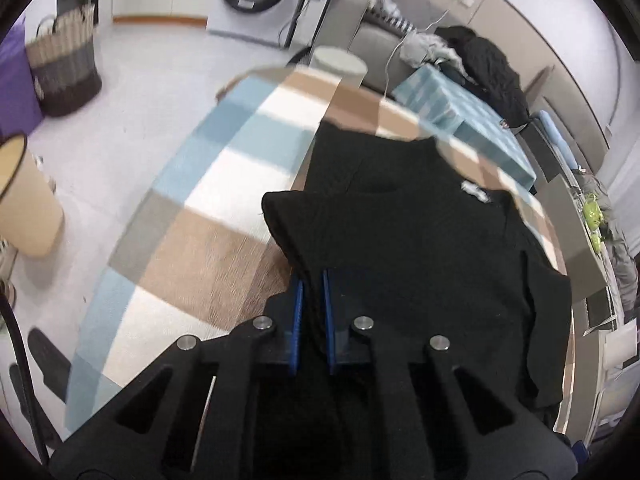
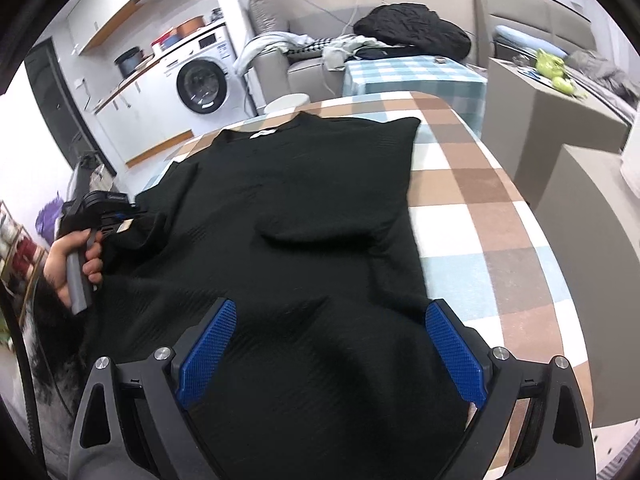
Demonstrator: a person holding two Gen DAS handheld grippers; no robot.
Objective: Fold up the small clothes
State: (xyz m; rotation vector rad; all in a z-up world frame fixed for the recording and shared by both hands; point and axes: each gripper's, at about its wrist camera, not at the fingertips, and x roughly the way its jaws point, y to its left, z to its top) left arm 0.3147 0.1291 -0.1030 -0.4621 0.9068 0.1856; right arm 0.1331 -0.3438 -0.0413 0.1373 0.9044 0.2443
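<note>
Blue pads of the right gripper (image 2: 332, 354) stand wide apart, nothing between them; it hovers over the near hem of the black shirt (image 2: 288, 216), not touching cloth as far as I can tell.

Shirt lies spread on the checked tablecloth (image 2: 472, 184), long axis running from the near edge of the table away toward the far edge, collar and white label (image 2: 264, 133) at the far end. Right-side margin of the garment looks already turned in, giving a straight edge; bare cloth of the table shows beyond it toward the right edge.

Left gripper (image 1: 313, 300), seen from its own camera, is closed on a bunched fold of the shirt's left side, probably the sleeve; fabric rises out of the pinch. In the right wrist view the same tool (image 2: 116, 216) sits at the left edge of the table, a hand (image 2: 74, 260) around its handle, dark cloth drawn up to it.

Judgement: the coming move is a carry of that left flap across the garment's width, at right angles to the long axis, toward the centre. Left hand is the one placed for it; right is nearer the hem and free to pin it.

Beyond the table: a second checked table (image 2: 412, 76), sofa with dark bundle (image 2: 412, 30), washing machine (image 2: 202, 84).
</note>
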